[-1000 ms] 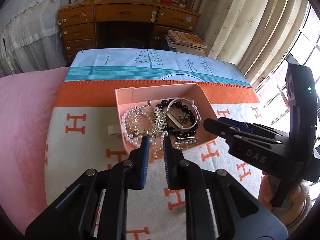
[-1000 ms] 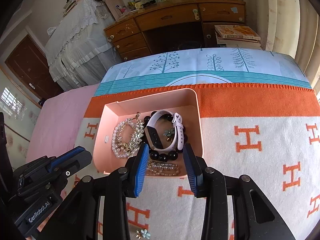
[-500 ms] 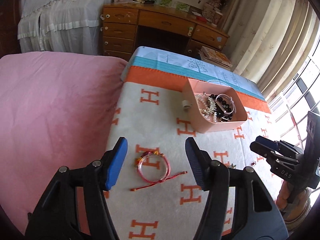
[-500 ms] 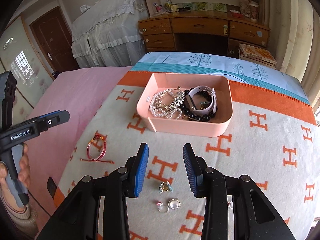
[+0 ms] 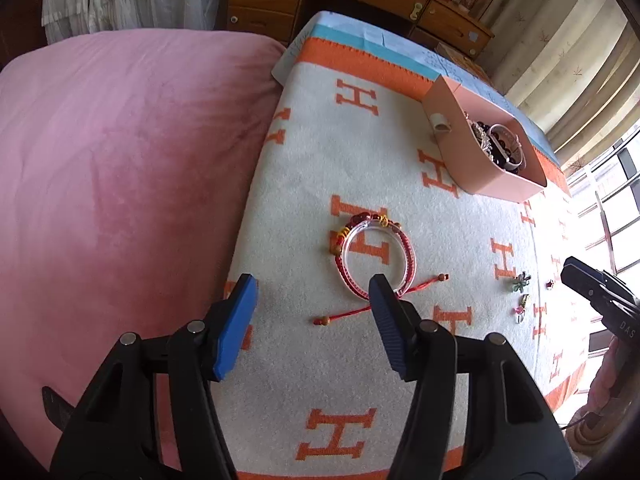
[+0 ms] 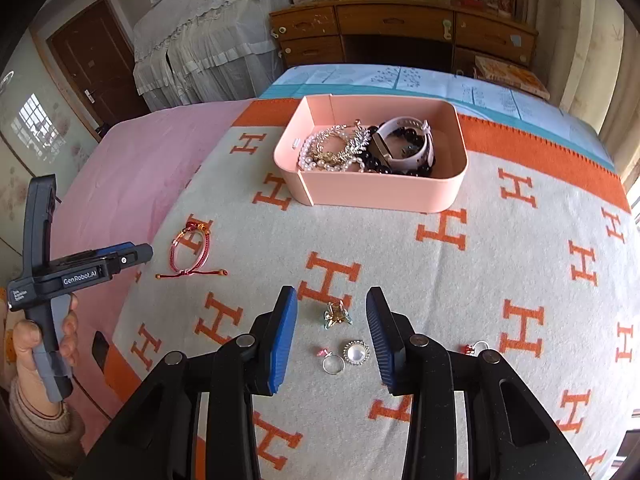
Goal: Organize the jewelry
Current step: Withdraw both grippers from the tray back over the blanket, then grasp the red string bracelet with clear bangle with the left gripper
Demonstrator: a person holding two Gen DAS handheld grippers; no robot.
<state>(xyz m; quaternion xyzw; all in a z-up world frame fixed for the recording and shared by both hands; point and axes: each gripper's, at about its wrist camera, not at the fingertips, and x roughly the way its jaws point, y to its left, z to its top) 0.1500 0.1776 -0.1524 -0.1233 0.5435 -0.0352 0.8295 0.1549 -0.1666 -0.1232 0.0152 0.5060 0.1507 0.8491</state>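
- Since a second ago both my grippers have swung away from the pink tray (image 6: 384, 194) to the near blanket (image 6: 460, 280); my left gripper (image 5: 312, 312) has just been opening its jaws.
- Pink tray, upper centre of the right view, holds pearls, beads and a watch.
- Red bracelet (image 5: 376, 256) lies centre frame; my left jaws stand wide, empty, just before it.
- My right gripper (image 6: 332, 332) gapes partway, empty, over small rings (image 6: 344, 356).

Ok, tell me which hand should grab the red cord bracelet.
Left. Its open tongs hang right at the red cord bracelet; the right tongs sit over small rings.
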